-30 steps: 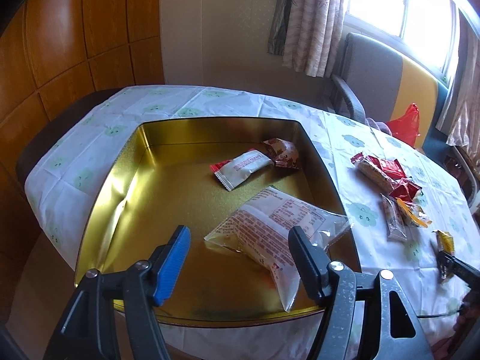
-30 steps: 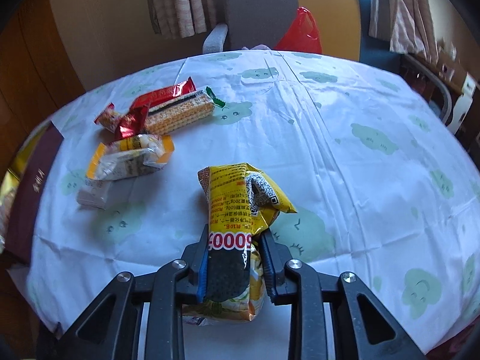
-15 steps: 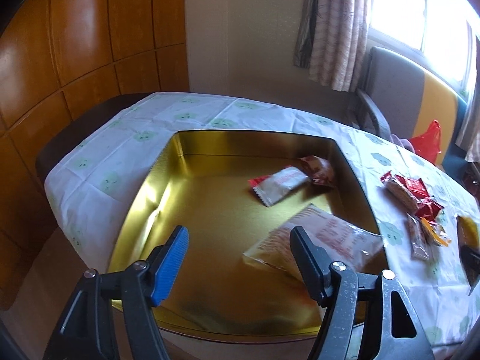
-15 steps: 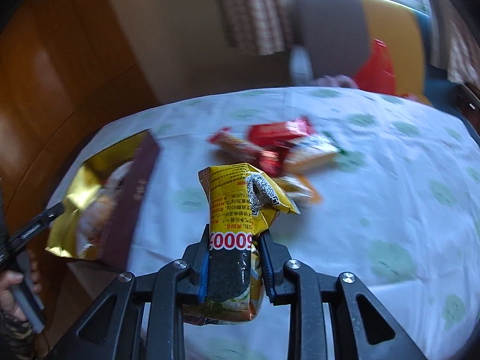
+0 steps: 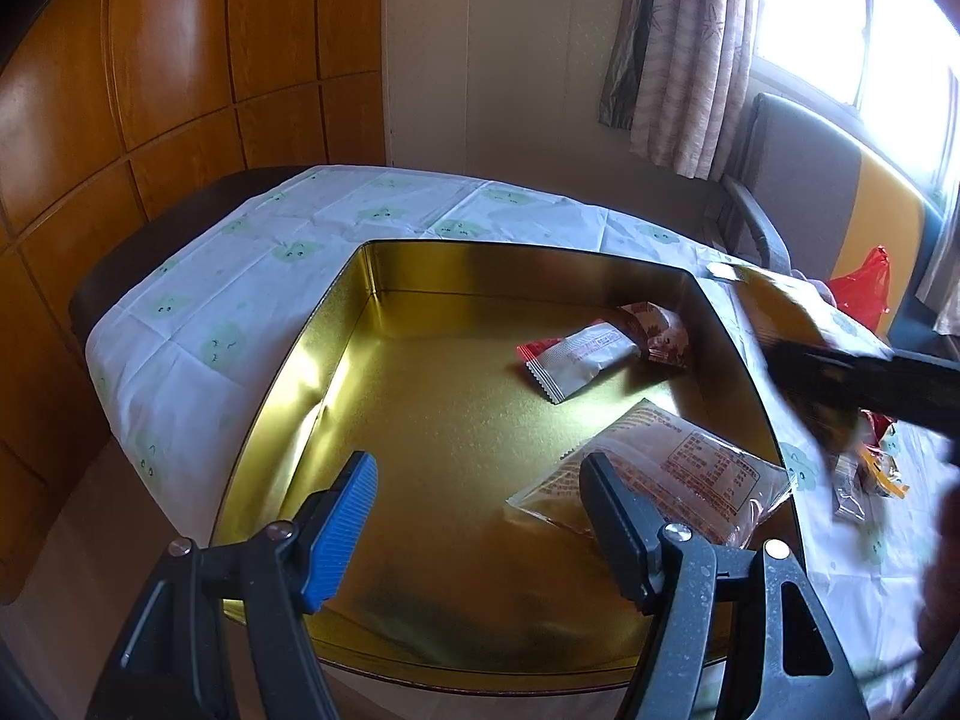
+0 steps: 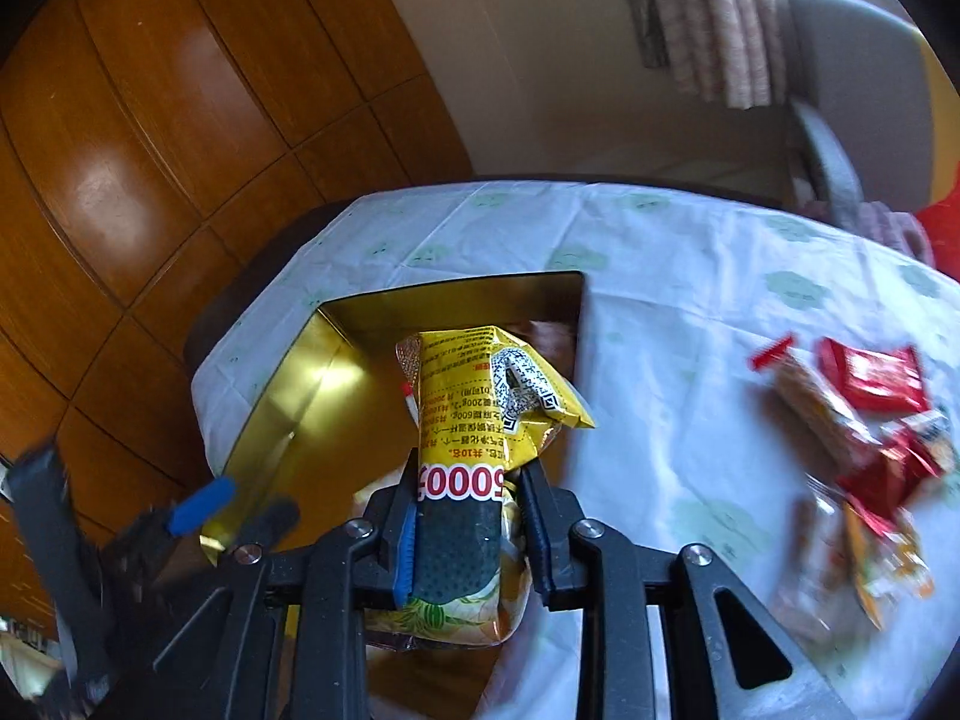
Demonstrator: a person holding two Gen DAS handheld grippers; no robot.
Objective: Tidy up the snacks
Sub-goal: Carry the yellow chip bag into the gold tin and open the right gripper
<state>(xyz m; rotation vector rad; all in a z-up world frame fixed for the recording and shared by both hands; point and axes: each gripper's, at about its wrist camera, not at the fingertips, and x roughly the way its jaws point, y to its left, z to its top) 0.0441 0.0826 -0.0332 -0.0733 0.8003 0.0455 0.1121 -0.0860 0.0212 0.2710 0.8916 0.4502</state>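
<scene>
Crinkly yellow snack bag [image 6: 480, 420] is sitting pinched in the right tool [image 6: 468, 531], hanging over the shiny gold rectangular tin [image 5: 336, 360]. Left tool [image 5: 474, 516] is hovering spread wide above the tin, where a glossy clear packet [image 5: 690, 474] is lying flat.

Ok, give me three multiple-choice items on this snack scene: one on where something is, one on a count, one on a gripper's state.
1. Where does the clear packet with the printed label lie?
A. inside the gold tin
B. on the chair
C. on the floor

2. How many packets lie inside the gold tin?
A. one
B. three
C. six

3. How is the right gripper?
A. open and empty
B. shut on the yellow snack bag
C. shut on a red packet

Answers: 1 A, it rests on the tin's floor by the right wall. 2 B, the clear packet, a white packet and a brownish one. 3 B, both fingers press the yellow snack bag.
</scene>
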